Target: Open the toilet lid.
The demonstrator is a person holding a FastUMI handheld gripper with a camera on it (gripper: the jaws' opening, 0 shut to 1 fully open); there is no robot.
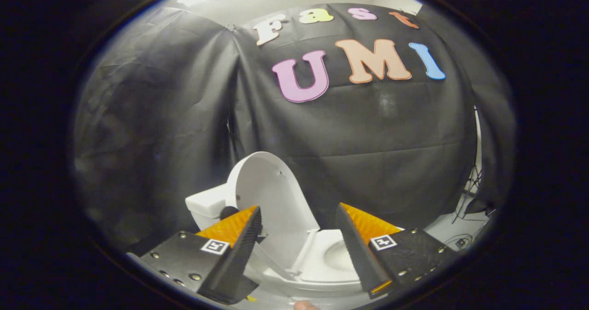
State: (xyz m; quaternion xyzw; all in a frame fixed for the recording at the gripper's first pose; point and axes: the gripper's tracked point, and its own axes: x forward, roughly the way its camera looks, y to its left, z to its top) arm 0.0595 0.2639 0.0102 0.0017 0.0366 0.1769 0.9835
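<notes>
The lid (271,195) stands raised, leaning back by the tank (207,204), with the seat (322,264) and bowl (338,257) bare below it, so the opening looks all but done. The gripper (299,222) is spread wide, holding nothing, its 2 fingers straddling the lid's lower part without touching. Next I'd expect only a clean pull-back. The hinge hides behind the left finger, and the toilet's base is cut off

1. A square black-and-white marker tag (216,246) sits on the left finger of the gripper (298,209), whose fingers stand wide apart. It is a pattern, not writing.
2. A matching second tag (384,242) sits on the right finger.
3. No words or numbers can be read on either.
</notes>
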